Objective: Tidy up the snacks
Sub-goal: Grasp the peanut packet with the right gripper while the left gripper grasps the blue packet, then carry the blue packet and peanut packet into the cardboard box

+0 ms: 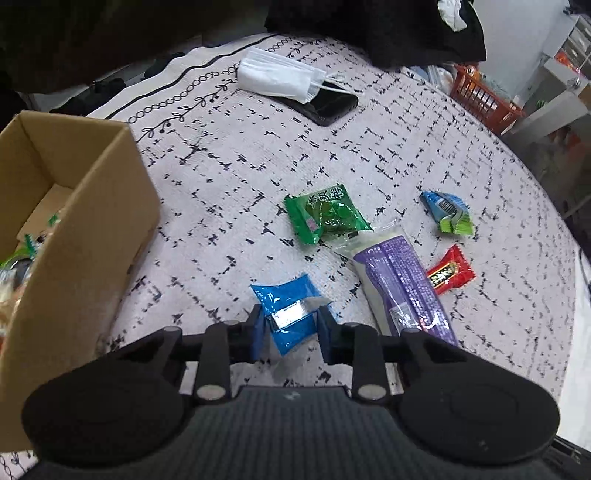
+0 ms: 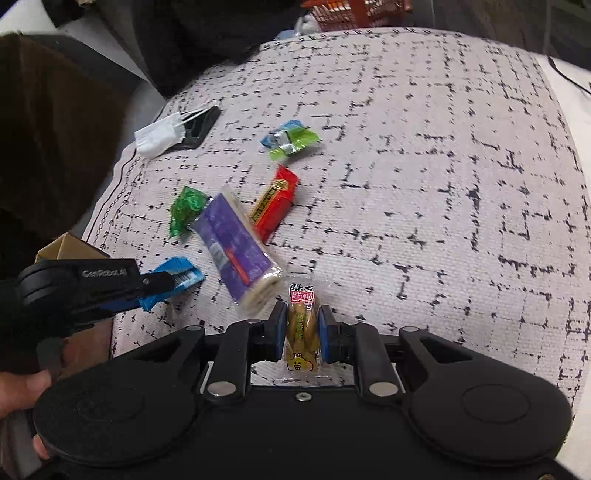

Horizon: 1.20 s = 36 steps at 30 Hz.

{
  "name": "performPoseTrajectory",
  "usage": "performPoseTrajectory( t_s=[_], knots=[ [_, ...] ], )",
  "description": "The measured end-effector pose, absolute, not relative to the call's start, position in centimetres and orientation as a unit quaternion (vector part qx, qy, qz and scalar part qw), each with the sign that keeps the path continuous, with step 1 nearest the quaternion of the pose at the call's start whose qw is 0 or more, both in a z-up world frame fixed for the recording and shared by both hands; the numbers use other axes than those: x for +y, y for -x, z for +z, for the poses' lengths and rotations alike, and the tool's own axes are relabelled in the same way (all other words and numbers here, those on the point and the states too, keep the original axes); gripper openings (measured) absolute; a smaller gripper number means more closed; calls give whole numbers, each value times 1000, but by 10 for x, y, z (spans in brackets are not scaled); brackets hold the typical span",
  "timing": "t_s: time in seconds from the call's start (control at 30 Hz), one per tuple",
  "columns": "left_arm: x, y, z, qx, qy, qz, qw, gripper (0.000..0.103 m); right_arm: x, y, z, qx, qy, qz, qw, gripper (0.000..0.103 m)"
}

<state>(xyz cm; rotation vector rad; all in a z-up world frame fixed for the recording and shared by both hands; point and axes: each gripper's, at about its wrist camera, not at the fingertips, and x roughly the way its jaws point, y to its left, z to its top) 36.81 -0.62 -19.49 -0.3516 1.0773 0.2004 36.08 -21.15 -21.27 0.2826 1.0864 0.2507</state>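
My left gripper (image 1: 291, 319) is shut on a blue snack packet (image 1: 284, 295) with a silver strip, which lies on the patterned cloth beside the cardboard box (image 1: 92, 221). The right wrist view shows that gripper (image 2: 160, 288) from the side, pinching the same blue packet (image 2: 183, 275). My right gripper (image 2: 301, 325) is shut on a clear packet of yellow-green snack (image 2: 300, 317), held upright just above the cloth. On the cloth lie a green packet (image 1: 327, 214), a long purple packet (image 1: 402, 288), a red packet (image 1: 450, 273) and a blue-green packet (image 1: 448, 212).
The box holds several snacks in its near-left corner. A white face mask (image 1: 277, 74) rests on a black phone (image 1: 332, 105) at the far side. An orange basket (image 1: 484, 99) stands beyond the table's right edge. Dark cloth (image 1: 369, 29) hangs at the back.
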Motion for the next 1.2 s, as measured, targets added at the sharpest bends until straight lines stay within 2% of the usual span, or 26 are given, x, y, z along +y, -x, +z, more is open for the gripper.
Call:
performPoseTrajectory(
  t_s=[0.13,0.27,0.77,1.2],
  knots=[
    [-3,-358,-182,500,172,87,844,18,-204,-361,-205,500,-128,128,847,18],
    [1,-350,-171,491,178,83,849,15,-198,-356,-199,493,-119,136,851,18],
    [25,-320,-120,453,190,65,869,14,-172,-355,-176,466,-108,156,864,18],
    [87,-302,-87,433,195,80,876,14,-126,-351,-149,445,-99,193,869,18]
  ],
)
